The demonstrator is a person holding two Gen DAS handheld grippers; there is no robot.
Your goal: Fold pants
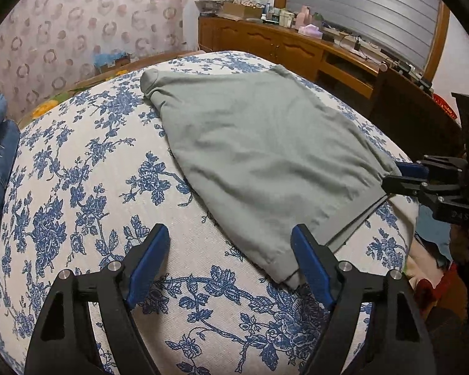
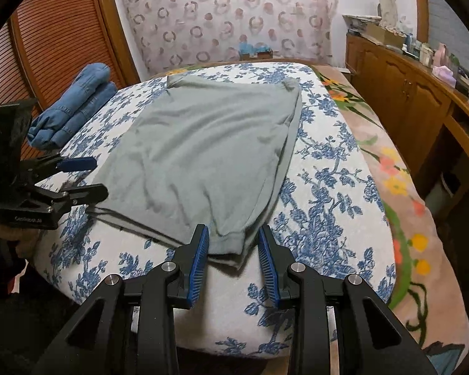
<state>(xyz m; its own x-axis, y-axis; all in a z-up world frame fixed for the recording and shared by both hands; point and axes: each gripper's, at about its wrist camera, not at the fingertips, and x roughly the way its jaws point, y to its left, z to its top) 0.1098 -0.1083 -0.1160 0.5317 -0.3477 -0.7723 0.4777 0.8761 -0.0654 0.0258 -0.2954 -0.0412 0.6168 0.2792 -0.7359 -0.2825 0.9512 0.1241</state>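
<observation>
Left wrist view: my left tool (image 1: 229, 250) stands wide, nothing between its fingers, hovering just short of the near hem corner of the grey pants (image 1: 259, 147). The pants lie ahead of it on the bed (image 1: 78, 187), spread flat on the floral cover.

Right wrist view: my right tool (image 2: 233, 243) is partly open, its blue pads either side of the other hem corner, which sits in the gap. I see no pinch yet; the pads look apart from the cloth.

Progress, my reading: the pants (image 2: 203, 143) appear already doubled, with a second layer edge showing under the top one along the near side. The lengthwise fold looks done. Still left is at least one crosswise fold, hems carried away from the tools to the far end.

Containers: an open cardboard box (image 1: 240, 9) on the wooden cabinet far ahead of the left tool; contents too small to tell. Folded jeans (image 2: 75, 106) lie ahead-left of the right tool, loose on the bed.
</observation>
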